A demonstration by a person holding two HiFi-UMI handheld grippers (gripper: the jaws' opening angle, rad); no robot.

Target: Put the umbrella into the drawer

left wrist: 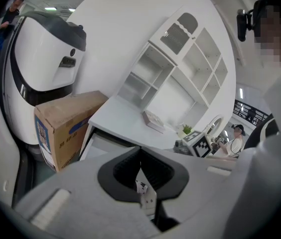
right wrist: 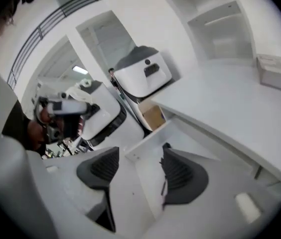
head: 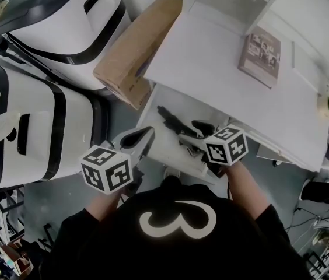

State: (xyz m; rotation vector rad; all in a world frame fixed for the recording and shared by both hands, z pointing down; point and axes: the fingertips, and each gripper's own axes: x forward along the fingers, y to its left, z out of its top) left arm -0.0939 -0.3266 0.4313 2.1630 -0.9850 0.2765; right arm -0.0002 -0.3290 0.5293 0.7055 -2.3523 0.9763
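The white desk [head: 211,63] carries a book [head: 260,57] at 1 o'clock. Its open drawer [head: 163,146] at 7 o'clock holds the dark umbrella [head: 170,121].

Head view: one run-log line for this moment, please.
umbrella: lying in open drawer | right gripper: jaws open, empty, above drawer | left gripper: jaws shut
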